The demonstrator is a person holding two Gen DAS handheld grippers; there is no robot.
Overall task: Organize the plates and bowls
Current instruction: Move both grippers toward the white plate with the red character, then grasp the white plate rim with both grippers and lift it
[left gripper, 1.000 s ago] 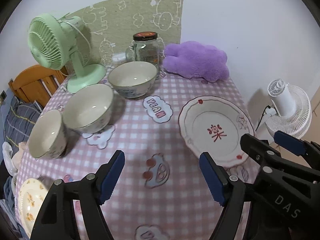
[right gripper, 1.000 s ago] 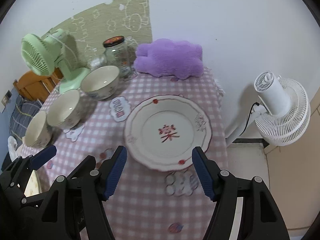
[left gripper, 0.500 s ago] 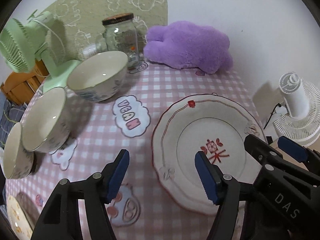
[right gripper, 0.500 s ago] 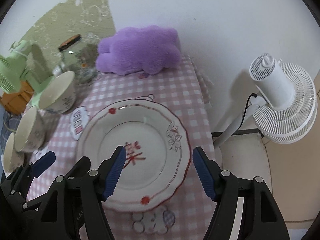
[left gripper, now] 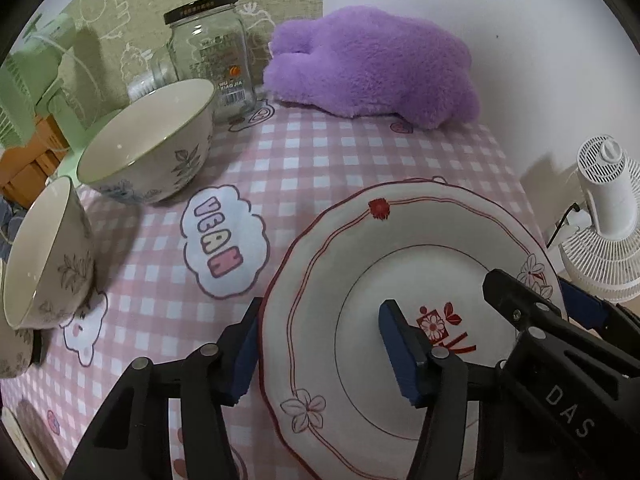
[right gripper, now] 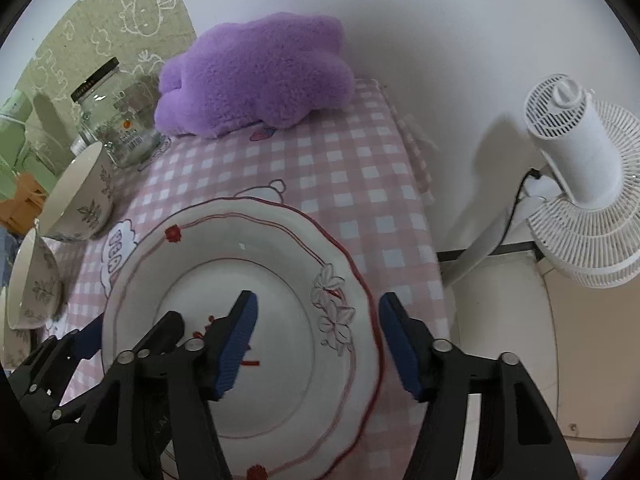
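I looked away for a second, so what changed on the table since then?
Both grippers came down onto the plate: the left gripper now straddles its left rim, the right gripper its right rim, jaws closing, not yet gripping. Plate, bowls and jar stayed put.

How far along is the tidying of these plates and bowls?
Barely started: nothing looks stacked yet. Both grippers, left and right, straddle opposite rims of the plate, jaws closing but not yet gripping. Still left: lifting that plate, and the bowls that sit separate beside it.
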